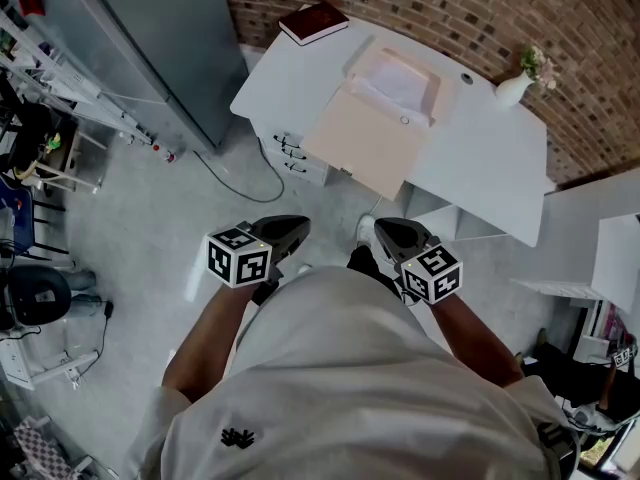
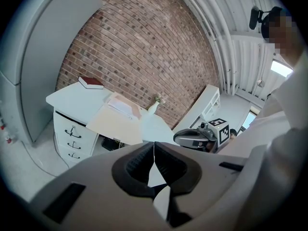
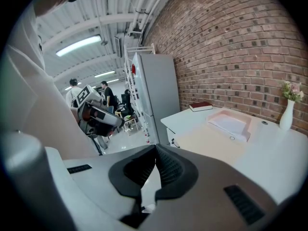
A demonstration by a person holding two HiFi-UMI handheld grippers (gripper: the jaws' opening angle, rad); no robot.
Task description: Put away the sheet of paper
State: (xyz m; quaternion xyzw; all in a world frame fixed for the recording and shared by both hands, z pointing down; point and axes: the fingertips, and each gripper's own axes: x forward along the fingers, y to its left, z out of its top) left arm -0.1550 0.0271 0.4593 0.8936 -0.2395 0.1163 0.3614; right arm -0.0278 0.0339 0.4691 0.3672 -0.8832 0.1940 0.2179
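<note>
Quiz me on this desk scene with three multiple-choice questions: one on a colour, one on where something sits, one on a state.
1. The vase is: A white; B black; C green.
2. On the desk, the dark red book lies: A beside the vase; B at the far corner opposite the vase; C at the front edge.
3. The left tongs are: A wide open; B shut on paper; C shut, empty.

A, its body is plain white; B, it sits by the brick wall, away from the vase; C, the tips meet with nothing between.
</note>
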